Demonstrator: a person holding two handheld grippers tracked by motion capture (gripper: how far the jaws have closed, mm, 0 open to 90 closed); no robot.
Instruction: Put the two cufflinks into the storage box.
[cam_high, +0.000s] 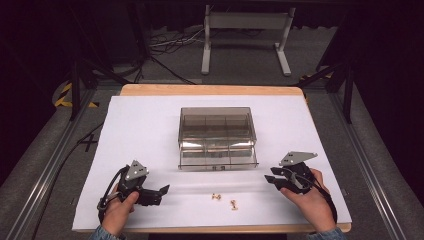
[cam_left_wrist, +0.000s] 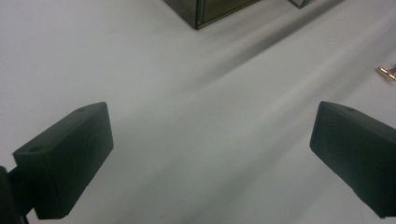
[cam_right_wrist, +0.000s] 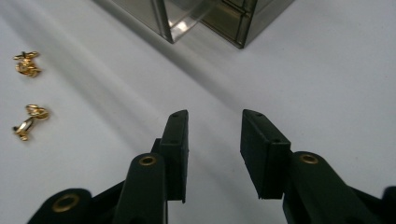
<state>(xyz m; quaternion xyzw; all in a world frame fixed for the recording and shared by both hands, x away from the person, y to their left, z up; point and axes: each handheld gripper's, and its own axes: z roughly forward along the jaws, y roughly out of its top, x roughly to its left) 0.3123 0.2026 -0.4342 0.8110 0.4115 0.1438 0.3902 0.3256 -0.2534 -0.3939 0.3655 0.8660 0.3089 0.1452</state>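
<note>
Two small gold trinkets (cam_high: 216, 196) (cam_high: 233, 203), shiny and knotted in shape, lay on the white worktop (cam_high: 150, 130) low in the high view's centre, between both claws. Each lay apart from the left claw (cam_high: 165, 189) and right claw (cam_high: 268, 179), whose jaws stood wide and empty.

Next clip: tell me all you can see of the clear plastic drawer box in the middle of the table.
The drawer box is a low, smoky see-through plastic case standing flat on the white sheet at mid-table. Dividers split its inside into three compartments across. Its drawer is pulled partway out toward the person, with a small dark handle at the front edge. Whether anything lies in it I cannot tell. Nothing touches the box; both grippers and two small gold pieces lie apart from it, nearer the person.
</note>
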